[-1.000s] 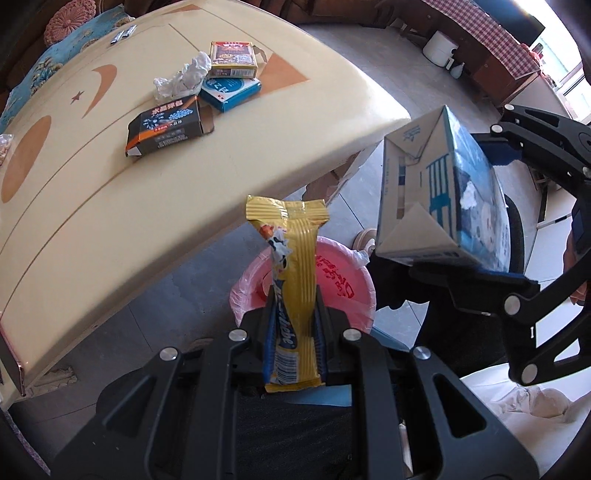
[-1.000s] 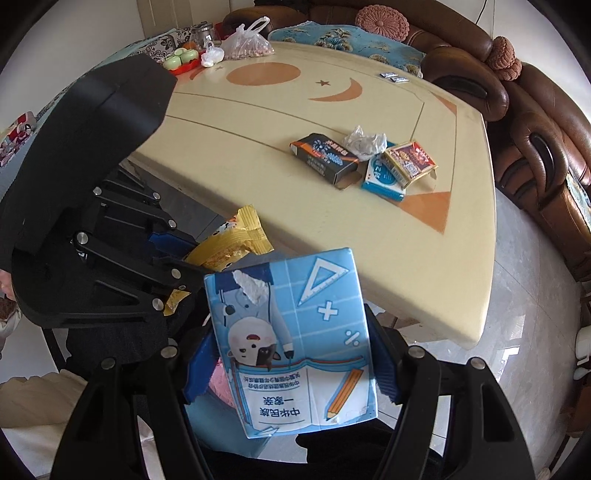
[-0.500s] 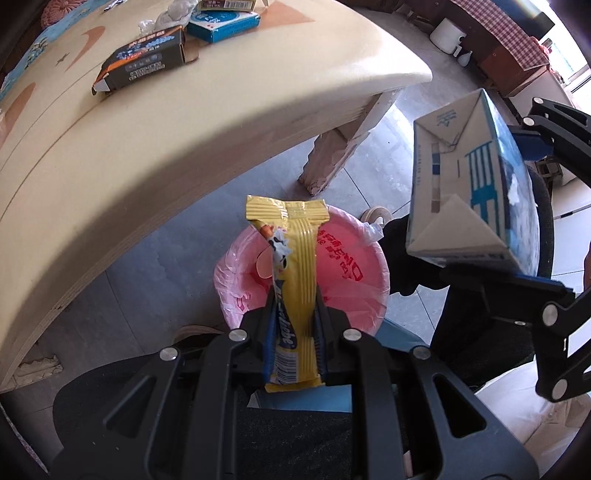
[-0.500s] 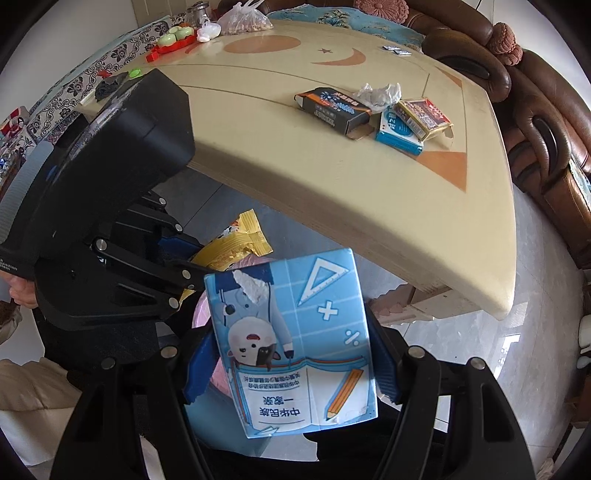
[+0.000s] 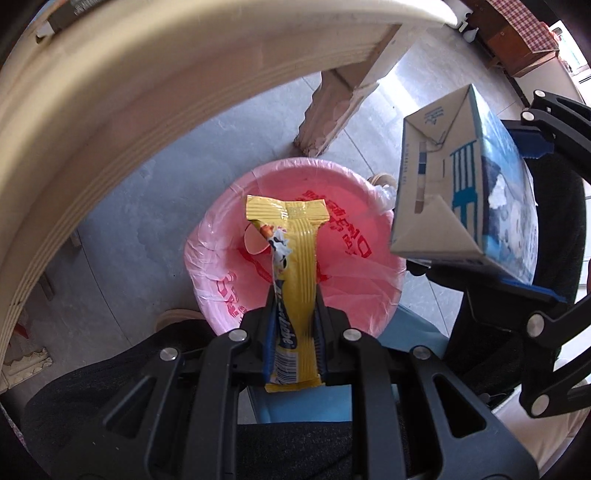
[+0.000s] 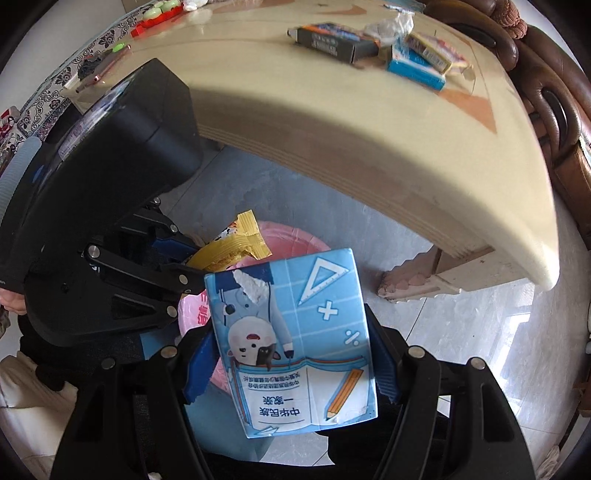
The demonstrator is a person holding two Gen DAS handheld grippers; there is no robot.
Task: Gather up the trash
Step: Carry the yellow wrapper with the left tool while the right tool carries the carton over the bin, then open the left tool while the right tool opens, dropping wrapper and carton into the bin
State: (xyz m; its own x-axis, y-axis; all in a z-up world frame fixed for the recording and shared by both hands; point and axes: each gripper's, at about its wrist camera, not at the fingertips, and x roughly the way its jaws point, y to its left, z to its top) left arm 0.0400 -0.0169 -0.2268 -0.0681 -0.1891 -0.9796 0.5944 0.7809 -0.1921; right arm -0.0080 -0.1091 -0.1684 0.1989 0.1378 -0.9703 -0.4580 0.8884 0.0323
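My left gripper [image 5: 294,334] is shut on a yellow snack wrapper [image 5: 293,273] and holds it over the pink-lined trash bin [image 5: 221,266] on the floor. My right gripper [image 6: 290,363] is shut on a blue milk carton [image 6: 295,339], held just right of the bin; the carton also shows in the left wrist view [image 5: 461,177]. The wrapper [image 6: 232,247] and the bin rim [image 6: 284,236] show in the right wrist view beyond the left gripper's body.
The cream table [image 6: 332,122] overhangs the bin, its leg [image 5: 332,107] just behind. On the tabletop lie a dark box [image 6: 332,38], a blue box [image 6: 413,68], a red-yellow box [image 6: 436,50] and crumpled plastic [image 6: 391,26]. A brown sofa [image 6: 554,92] stands right.
Both grippers have dropped below the table's edge and come closer to the pink bin, each still holding its item. The tabletop has slid out of the left wrist view.
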